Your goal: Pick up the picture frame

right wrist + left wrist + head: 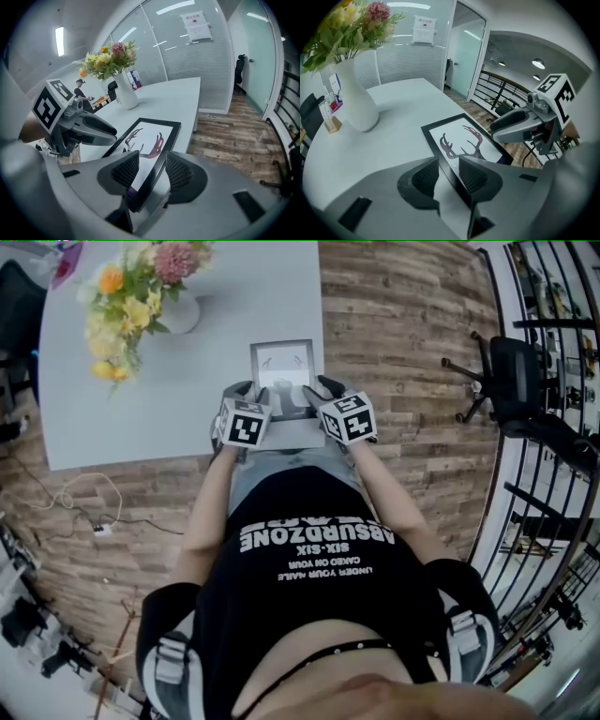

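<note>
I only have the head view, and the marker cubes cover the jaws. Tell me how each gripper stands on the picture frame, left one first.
Observer: The left gripper has its jaws apart. The black edge of the picture frame on that side runs through the gap, and the pads do not press on it.
Operator: Now the right one.
Observer: The right gripper is open too. It straddles the frame's opposite edge, close to the nearer corner.
Operator: Report what the print shows.
Observer: A pair of dark antlers on a white ground.
</note>
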Action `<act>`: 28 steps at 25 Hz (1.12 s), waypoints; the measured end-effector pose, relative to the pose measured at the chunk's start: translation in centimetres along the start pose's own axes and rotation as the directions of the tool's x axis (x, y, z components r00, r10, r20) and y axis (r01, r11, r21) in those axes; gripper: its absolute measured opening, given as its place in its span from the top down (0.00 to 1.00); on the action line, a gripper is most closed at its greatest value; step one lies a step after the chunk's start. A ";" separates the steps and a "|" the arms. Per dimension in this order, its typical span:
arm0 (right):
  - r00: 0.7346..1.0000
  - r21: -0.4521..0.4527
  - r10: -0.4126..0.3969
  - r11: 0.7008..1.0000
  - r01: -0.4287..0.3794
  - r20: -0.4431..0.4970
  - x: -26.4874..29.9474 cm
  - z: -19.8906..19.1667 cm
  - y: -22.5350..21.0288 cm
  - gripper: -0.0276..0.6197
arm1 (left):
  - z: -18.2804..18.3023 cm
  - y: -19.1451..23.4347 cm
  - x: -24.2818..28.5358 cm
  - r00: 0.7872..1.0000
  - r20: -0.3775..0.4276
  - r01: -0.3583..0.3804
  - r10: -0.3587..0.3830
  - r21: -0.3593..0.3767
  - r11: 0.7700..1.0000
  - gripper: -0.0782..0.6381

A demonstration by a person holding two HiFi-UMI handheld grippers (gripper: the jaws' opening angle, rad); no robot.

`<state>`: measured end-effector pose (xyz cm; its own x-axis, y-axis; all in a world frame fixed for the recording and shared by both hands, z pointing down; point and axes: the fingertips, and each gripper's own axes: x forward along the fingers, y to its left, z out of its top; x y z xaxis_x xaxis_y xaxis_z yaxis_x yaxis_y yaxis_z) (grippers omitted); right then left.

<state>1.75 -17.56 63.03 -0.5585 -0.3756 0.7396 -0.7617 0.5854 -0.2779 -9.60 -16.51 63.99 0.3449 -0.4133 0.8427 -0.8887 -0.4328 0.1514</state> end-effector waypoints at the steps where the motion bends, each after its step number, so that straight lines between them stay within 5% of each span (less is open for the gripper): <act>1: 1.000 0.001 -0.006 1.000 0.006 -0.006 0.2 -0.1 -0.1 0.69 | -0.3 0.1 0.2 1.000 -0.011 -0.001 0.001 0.002 1.000 0.72; 19: 0.993 0.011 -0.057 0.998 0.058 -0.100 2.2 -1.5 -1.7 0.73 | -1.1 1.5 2.6 0.998 -0.043 0.030 -0.034 -0.106 0.994 0.72; 28: 0.995 -0.004 -0.066 0.998 0.066 -0.070 2.1 -1.6 -1.7 0.73 | -1.0 1.3 2.6 0.998 -0.034 0.051 -0.057 -0.141 0.989 0.72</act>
<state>2.35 -18.24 66.03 -0.4824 -0.3624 0.7975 -0.7956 0.5621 -0.2259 -10.14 -17.37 66.89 0.3840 -0.3604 0.8501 -0.9036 -0.3360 0.2657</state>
